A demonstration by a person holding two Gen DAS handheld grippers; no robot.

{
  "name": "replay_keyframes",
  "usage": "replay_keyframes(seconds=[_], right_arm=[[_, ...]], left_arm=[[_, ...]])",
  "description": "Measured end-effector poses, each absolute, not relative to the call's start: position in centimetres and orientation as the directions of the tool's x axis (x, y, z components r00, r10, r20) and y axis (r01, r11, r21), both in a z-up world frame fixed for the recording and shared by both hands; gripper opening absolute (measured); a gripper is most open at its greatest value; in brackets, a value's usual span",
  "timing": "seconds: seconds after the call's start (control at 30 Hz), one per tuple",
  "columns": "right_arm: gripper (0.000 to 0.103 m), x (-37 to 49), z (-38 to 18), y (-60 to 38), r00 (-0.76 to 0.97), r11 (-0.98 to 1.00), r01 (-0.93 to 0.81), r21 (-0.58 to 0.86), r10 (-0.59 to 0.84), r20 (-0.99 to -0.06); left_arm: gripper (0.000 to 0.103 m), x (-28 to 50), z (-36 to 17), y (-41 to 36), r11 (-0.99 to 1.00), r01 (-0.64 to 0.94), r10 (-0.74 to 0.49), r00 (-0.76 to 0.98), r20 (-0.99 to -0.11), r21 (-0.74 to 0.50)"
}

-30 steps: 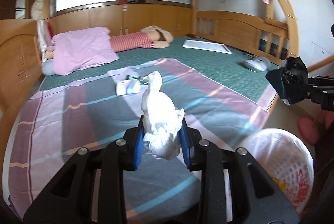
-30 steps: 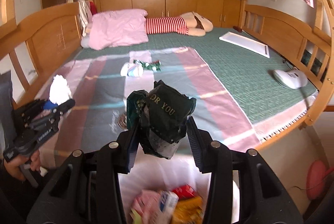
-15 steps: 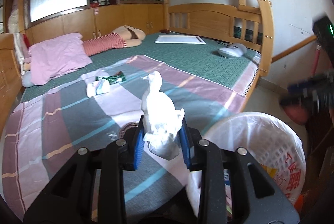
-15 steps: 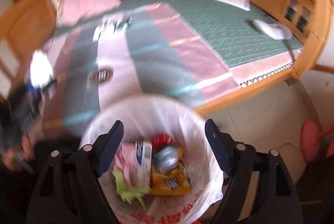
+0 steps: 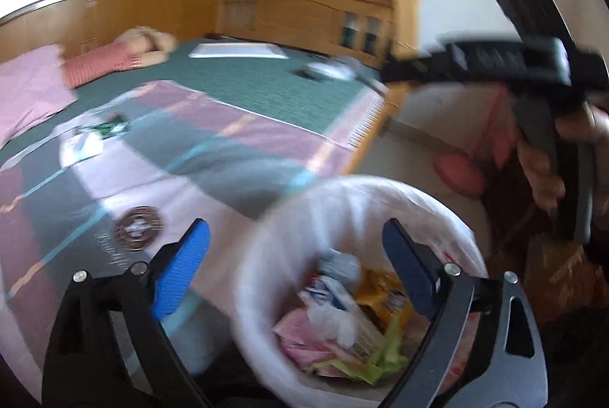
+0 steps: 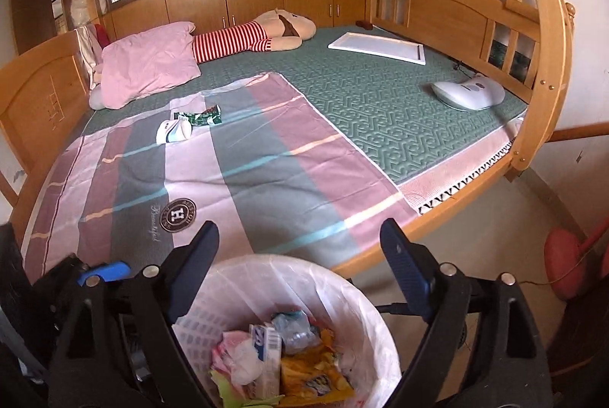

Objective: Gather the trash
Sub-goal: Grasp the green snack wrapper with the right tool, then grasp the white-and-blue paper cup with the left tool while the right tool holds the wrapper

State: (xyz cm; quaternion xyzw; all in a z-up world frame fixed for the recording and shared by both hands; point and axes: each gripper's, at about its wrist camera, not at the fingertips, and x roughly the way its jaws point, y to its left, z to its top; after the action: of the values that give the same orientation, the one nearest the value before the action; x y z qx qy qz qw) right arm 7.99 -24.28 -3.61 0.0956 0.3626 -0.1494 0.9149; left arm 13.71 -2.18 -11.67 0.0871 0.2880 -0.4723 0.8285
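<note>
**Both grippers spread wide above the lined bin**

The left gripper (image 5: pixel 295 257) hangs over the trash bin (image 5: pixel 266 229) with its blue pads far apart and nothing between them. The left wrist view is smeared by motion, so small detail there is hard to read. The right gripper (image 6: pixel 298 252) is likewise spread wide and empty, poised over the same trash bin (image 6: pixel 335 282), which stands on the floor just beside the foot of the bed (image 6: pixel 380 111).

The bin is lined with a white plastic bag and holds a heap of rubbish: a white crumpled tissue (image 6: pixel 243 362) on the left, a small carton (image 6: pixel 268 351) with a barcode beside it, a yellow snack packet (image 6: pixel 316 375), and a clear crumpled wrapper (image 6: pixel 295 328) on top towards the back.

On the striped sheet (image 6: pixel 247 172) that covers the near half of the bed, two pieces of trash lie close together, well apart from the bin: a white wrapper (image 6: pixel 173 132) and, touching it, a green packet (image 6: pixel 201 117).

Farther back are a pink pillow (image 6: pixel 148 65), a plush toy (image 6: pixel 259 35) in red stripes, a white board (image 6: pixel 377 46) and a white appliance (image 6: pixel 468 94) on the green mat.
</note>
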Motion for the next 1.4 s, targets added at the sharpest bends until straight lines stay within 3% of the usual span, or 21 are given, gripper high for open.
replay_keyframes(seconds=[0.17, 0.33, 0.57, 0.7, 0.9, 0.93, 0.97, 1.0, 1.03, 1.07, 1.27, 1.4], right_arm=[[0.089, 15.0, -4.4, -21.9, 0.723, 0.966, 0.244, 0.091, -0.118, -0.681], [0.090, 26.0, -6.6, -18.9, 0.737, 0.976, 0.136, 0.168, 0.013, -0.675], [0.090, 45.6, -13.6, -17.0, 0.632, 0.842, 0.210, 0.496, 0.270, -0.727], [0.091, 54.2, -18.2, -17.9, 0.614, 0.743, 0.406, 0.531, 0.209, -0.761], [0.090, 61.6, -22.3, -18.1, 0.549, 0.786, 0.528, 0.322, -0.027, -0.835], [0.077, 62.0, -22.8, -17.7, 0.532, 0.806, 0.519, 0.284, -0.045, -0.845], [0.052, 62.4, -23.5, -17.2, 0.511, 0.835, 0.490, 0.250, -0.043, -0.858], [0.044, 62.5, -24.0, -16.9, 0.497, 0.855, 0.461, 0.239, -0.025, -0.868], [0.030, 62.4, -24.5, -16.4, 0.488, 0.866, 0.435, 0.246, 0.002, -0.873], [0.024, 61.7, -24.7, -15.7, 0.493, 0.871, 0.412, 0.267, 0.033, -0.869], [0.018, 54.7, -24.9, -9.2, 0.406, 0.885, 0.187, 0.427, 0.326, -0.853], [0.017, 48.0, -25.2, -2.1, 0.213, 0.853, -0.046, 0.519, 0.516, -0.830]], left_arm=[[0.092, 21.8, -10.8, 5.8, 0.816, 0.509, -0.567, 0.608, -0.555, -0.274], [0.092, 27.3, -12.6, 14.4, 0.907, 0.126, -0.380, 0.656, -0.652, -0.402], [0.093, 29.7, -15.5, 19.7, 0.899, -0.079, -0.305, 0.594, -0.744, -0.431], [0.093, 30.1, -15.9, 21.4, 0.894, -0.127, -0.286, 0.578, -0.764, -0.430], [0.093, 30.9, -16.9, 23.4, 0.866, -0.196, -0.290, 0.553, -0.781, -0.460], [0.093, 31.0, -17.1, 23.8, 0.863, -0.211, -0.283, 0.551, -0.785, -0.459], [0.093, 31.1, -17.2, 23.9, 0.861, -0.222, -0.278, 0.549, -0.788, -0.458], [0.093, 31.3, -17.4, 24.2, 0.856, -0.237, -0.275, 0.545, -0.792, -0.459], [0.093, 31.4, -17.6, 24.5, 0.851, -0.249, -0.272, 0.543, -0.794, -0.462], [0.093, 31.4, -17.7, 24.6, 0.849, -0.258, -0.268, 0.543, -0.796, -0.462], [0.093, 31.3, -17.8, 25.5, 0.844, -0.302, -0.223, 0.555, -0.802, -0.443], [0.093, 31.1, -18.3, 26.6, 0.827, -0.345, -0.203, 0.554, -0.808, -0.444]])
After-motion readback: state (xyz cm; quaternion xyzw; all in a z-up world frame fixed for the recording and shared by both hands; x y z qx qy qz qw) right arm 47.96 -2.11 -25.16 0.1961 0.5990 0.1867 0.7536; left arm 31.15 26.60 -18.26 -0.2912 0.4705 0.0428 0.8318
